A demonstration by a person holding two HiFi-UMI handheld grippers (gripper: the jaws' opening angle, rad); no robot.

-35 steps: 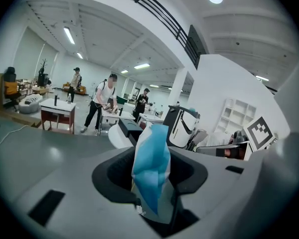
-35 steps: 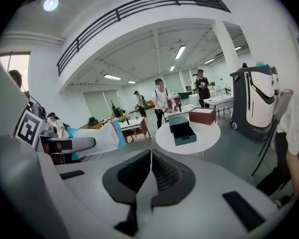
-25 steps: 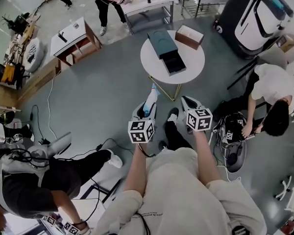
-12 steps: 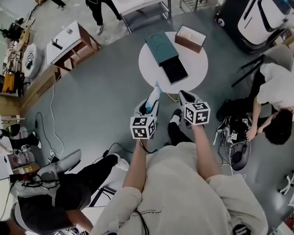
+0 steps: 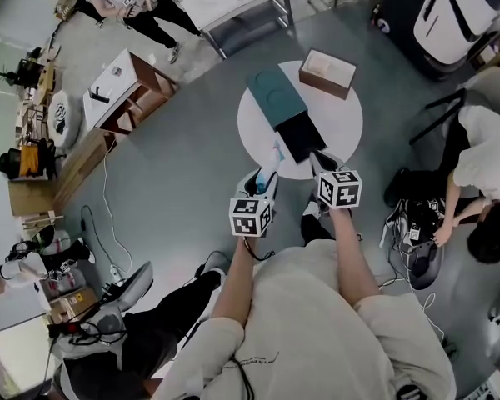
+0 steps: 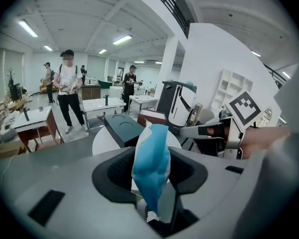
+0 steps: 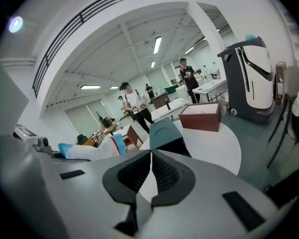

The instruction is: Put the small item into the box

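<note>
A small blue and white packet [image 6: 151, 159] stands upright between the jaws of my left gripper [image 6: 150, 183], which is shut on it. In the head view this left gripper [image 5: 265, 182] hovers at the near edge of the round white table [image 5: 342, 123], with the packet [image 5: 271, 165] poking forward. On the table lies a dark teal box [image 5: 275, 92] with its black tray [image 5: 300, 137] pulled out toward me. My right gripper [image 5: 322, 164] is beside the tray's near end, and its jaws [image 7: 150, 169] are shut with nothing between them.
A brown box [image 5: 327, 72] with a pale inside sits at the table's far right. A large white and black machine [image 5: 450, 11] stands at the back right. A person crouches over gear on the floor at right [image 5: 483, 182]. Desks and other people are at the back left.
Both grippers have moved forward to the table's near edge, the left still carrying the packet. The table and boxes now lie closer under them.
</note>
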